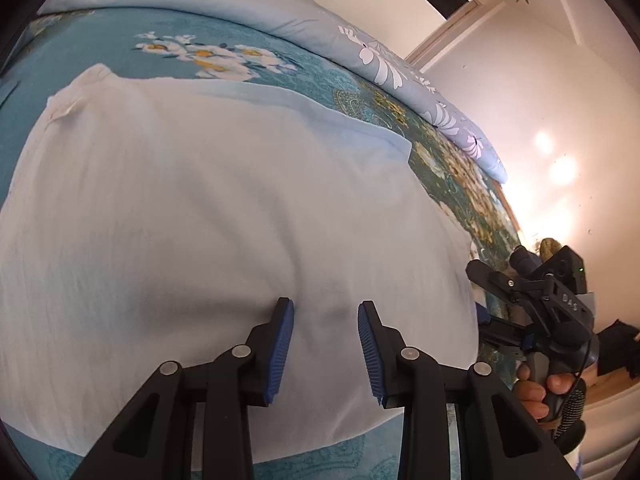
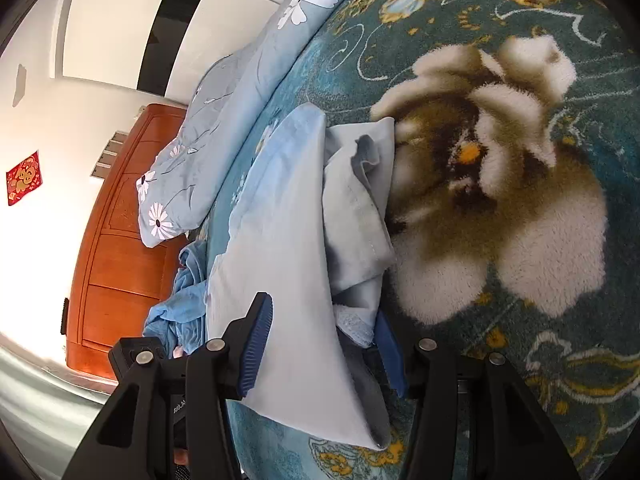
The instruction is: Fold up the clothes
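Observation:
A pale blue-white garment [image 1: 200, 200] lies spread flat on the bed and fills most of the left wrist view. My left gripper [image 1: 325, 305] is open, its blue pads [image 1: 282, 344] right over the garment's near part and holding nothing. At the garment's right edge a hand [image 1: 536, 392] holds my right gripper [image 1: 492, 280]. In the right wrist view the garment's edge [image 2: 280, 220] is bunched in folded layers with a hemmed flap. My right gripper [image 2: 322, 308] stands open and wide, with those layers lying between its fingers.
The bed is covered by a teal floral plush blanket [image 2: 520, 160]. A rolled light blue flowered quilt [image 1: 380, 52] runs along the far side. Crumpled blue clothes [image 2: 180, 300] lie near a wooden cabinet [image 2: 120, 240]. White walls stand beyond the bed.

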Demonstrator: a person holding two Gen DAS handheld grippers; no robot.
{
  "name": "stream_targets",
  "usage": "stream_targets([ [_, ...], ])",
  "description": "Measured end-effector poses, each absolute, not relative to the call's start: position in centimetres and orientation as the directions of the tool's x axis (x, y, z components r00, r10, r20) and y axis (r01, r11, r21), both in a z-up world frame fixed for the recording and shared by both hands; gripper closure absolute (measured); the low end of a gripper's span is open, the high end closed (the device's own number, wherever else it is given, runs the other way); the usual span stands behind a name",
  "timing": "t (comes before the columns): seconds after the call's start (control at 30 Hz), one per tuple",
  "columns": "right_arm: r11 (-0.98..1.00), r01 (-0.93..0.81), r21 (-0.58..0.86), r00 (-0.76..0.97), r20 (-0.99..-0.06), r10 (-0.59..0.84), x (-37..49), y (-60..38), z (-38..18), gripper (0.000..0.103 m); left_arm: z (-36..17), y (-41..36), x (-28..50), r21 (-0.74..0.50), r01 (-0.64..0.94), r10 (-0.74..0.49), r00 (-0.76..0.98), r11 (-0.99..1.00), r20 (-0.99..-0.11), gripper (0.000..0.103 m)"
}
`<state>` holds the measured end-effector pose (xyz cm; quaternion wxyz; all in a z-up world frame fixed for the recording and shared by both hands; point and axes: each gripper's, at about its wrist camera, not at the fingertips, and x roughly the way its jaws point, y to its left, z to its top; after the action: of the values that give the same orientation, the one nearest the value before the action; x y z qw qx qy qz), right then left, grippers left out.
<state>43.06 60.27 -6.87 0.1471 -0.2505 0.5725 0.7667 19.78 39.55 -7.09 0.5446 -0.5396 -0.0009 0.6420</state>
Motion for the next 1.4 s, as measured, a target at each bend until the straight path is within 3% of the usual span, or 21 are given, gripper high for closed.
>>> stream_targets([
  [0.03, -0.291, -0.516, 0.805, -0.833, -0.551, -0.048, 43.1, 60.3, -6.9, 0.056, -7.0, 39.1, 19.6, -0.608, -0.684, 0.710, 0.184, -0.404, -0.679, 0.067],
  [0.1, -0.276, -0.537, 0.797, -0.824, -0.566, -0.033, 43.1, 60.5, -7.0, 0.089, -6.5, 38.0, 19.4, -0.612, -0.676, 0.720, 0.171, -0.411, -0.672, 0.067],
  [0.13, -0.281, -0.546, 0.789, -0.817, -0.576, -0.027, 43.0, 60.4, -6.8, 0.090, -6.4, 37.6, 19.4, -0.605, -0.677, 0.715, 0.166, -0.418, -0.679, 0.067],
  [0.3, -0.360, -0.581, 0.730, -0.786, -0.619, 0.013, 41.8, 59.6, -3.7, 0.092, -7.4, 37.3, 20.1, -0.592, -0.689, 0.700, 0.171, -0.418, -0.694, 0.067],
  [0.43, -0.468, -0.586, 0.661, -0.759, -0.650, 0.033, 39.3, 58.4, 0.9, 0.092, -6.9, 35.0, 18.7, -0.691, -0.613, 0.755, 0.224, -0.383, -0.617, 0.067],
  [0.73, -0.760, -0.513, 0.400, -0.662, -0.748, 0.053, 27.8, 51.4, 7.6, 0.092, -4.8, 24.4, 12.7, -0.726, -0.522, 0.845, 0.020, -0.448, -0.535, 0.062],
  [0.93, -0.853, -0.402, 0.332, -0.613, -0.790, -0.018, 20.5, 45.0, 6.7, 0.092, -5.3, 20.8, 10.8, -0.762, -0.472, 0.868, -0.012, -0.443, -0.497, 0.057],
  [1.1, -0.861, -0.382, 0.336, -0.552, -0.830, -0.079, 15.9, 41.2, 1.8, 0.092, -6.4, 19.2, 9.6, -0.786, -0.421, 0.869, -0.012, -0.453, -0.495, 0.056],
  [1.4, -0.845, -0.371, 0.384, -0.509, -0.845, -0.160, 14.6, 39.6, -1.2, 0.091, -6.6, 18.6, 9.1, -0.795, -0.410, 0.875, -0.014, -0.446, -0.484, 0.052],
])
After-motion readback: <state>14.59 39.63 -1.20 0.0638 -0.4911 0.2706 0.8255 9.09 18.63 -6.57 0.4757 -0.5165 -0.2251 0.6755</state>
